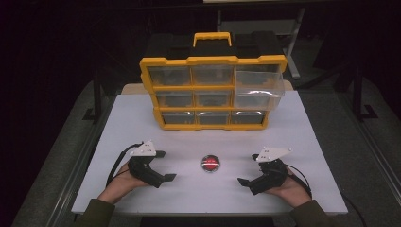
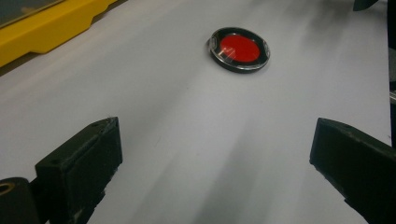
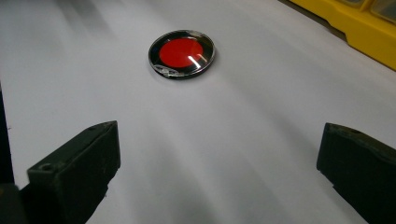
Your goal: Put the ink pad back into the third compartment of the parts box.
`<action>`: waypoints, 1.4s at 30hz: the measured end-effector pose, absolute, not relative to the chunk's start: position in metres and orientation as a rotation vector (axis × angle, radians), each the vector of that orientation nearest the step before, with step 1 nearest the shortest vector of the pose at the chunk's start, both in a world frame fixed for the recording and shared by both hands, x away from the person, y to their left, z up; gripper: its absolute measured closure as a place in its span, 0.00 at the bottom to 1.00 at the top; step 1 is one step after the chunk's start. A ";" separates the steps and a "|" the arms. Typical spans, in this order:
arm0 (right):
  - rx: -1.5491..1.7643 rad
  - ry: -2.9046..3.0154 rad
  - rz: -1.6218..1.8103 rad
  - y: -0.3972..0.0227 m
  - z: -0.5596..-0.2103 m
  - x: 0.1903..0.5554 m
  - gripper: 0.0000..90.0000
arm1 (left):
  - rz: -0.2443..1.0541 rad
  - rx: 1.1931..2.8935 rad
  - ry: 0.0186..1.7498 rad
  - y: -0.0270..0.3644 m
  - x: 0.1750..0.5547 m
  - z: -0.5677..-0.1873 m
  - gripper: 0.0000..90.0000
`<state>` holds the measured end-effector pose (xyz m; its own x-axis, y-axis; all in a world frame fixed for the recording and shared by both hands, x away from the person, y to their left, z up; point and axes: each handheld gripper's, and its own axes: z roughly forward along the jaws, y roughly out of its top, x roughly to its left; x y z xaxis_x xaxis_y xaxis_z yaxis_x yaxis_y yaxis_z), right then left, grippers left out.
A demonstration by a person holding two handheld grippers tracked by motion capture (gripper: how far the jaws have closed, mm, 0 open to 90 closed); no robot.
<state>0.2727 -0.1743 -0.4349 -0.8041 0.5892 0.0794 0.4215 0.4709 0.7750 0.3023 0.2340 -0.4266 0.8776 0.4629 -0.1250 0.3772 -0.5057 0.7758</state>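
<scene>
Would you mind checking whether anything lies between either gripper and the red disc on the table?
Nothing visible does. The red disc lies alone on the white table, with bare surface between it and the left gripper and the right gripper. Both grippers are open.

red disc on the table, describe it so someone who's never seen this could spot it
On the white table, in front of the yellow drawer organizer, a small round disc lies flat between the two hand-held grippers. Its red centre inside a black ring under clear glossy plastic sets it apart.
</scene>
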 end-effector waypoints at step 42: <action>0.880 2.520 1.239 -0.174 -0.436 0.272 0.00 | 0.100 2.158 0.522 0.191 0.315 -0.415 0.00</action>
<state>0.2723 -0.1741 -0.4356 -0.8033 0.5901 0.0801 0.4239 0.4722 0.7729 0.3151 0.1911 -0.4150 0.9081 0.4022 -0.1163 0.3304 -0.5180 0.7890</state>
